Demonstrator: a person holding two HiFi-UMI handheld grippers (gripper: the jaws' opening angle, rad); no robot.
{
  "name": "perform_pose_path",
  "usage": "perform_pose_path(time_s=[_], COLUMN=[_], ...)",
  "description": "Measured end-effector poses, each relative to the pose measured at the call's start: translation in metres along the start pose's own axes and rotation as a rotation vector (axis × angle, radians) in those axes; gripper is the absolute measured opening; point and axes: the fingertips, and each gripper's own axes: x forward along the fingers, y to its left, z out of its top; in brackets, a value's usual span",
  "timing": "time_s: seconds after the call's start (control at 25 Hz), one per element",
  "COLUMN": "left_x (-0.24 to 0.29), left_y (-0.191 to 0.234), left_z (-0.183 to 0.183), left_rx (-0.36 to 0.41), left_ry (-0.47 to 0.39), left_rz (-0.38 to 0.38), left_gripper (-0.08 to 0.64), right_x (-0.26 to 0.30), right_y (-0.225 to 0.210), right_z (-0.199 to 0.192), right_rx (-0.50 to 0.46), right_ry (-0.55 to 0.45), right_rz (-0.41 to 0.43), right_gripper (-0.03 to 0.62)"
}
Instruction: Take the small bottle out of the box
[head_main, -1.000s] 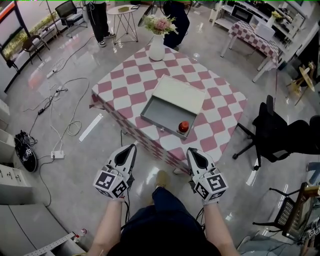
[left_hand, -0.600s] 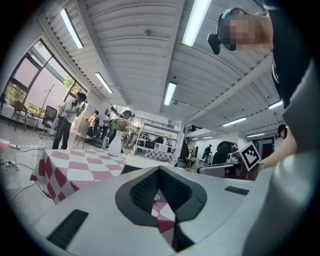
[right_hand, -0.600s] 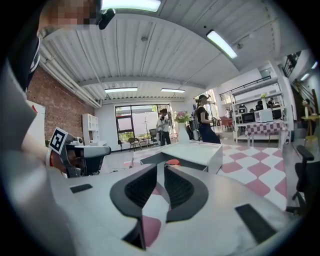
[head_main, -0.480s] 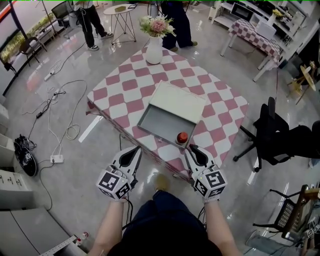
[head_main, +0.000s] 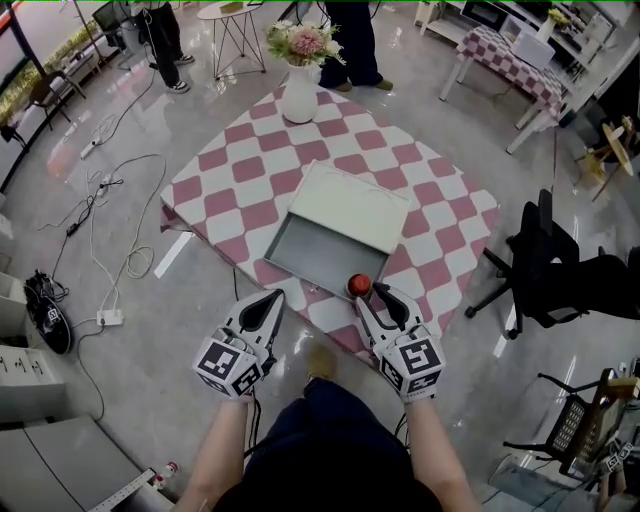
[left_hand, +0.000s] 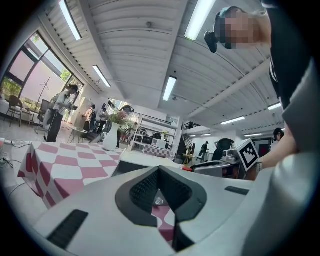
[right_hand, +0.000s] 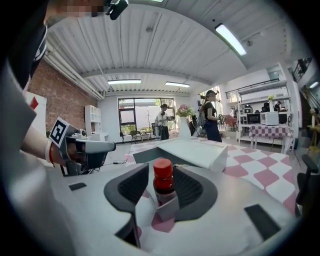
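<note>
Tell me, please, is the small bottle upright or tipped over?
Upright: the small bottle stands cap uppermost in the box's corner.

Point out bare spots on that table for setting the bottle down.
Free tablecloth: the left corner, the stretch between the vase and the lid of the box, and right of the lid. Crowded: the near edge beside the bottle.

This is a big open test lab, not a home. A glossy grey floor (head_main: 140, 350) carries loose white cables (head_main: 108, 215) and a white power strip (head_main: 110, 317). Long tube lights (left_hand: 169, 88) line a white ribbed ceiling (left_hand: 135, 55). A black office chair (head_main: 540, 262), metal shelving with microwave ovens (right_hand: 259, 118) and staged tables under pink-and-white checked cloths (head_main: 250, 165) stand about.
</note>
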Motion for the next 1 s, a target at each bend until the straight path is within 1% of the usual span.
perform_pose_path(time_s=[0.04,0.56,1.0], left_x=[0.003,0.027,0.036], left_y=[0.001,0.012,0.022], left_z=[-0.001,-0.010,-0.014], left_rx=[-0.002,-0.023,-0.036], left_ry=[0.002,0.027,0.035], left_rz=[-0.002,-0.002,0.011], left_gripper=[0.003,0.003,0.003], right_x=[0.002,0.026,0.035], right_y=[0.000,-0.008,-0.004], right_z=[0.000,-0.012,-0.011], right_rx=[-0.005,-0.068,-0.125], right_ry=[0.004,0.068,0.070], right_rz=[0.004,0.018,0.032], right_gripper=[0.161,0.161,0.161])
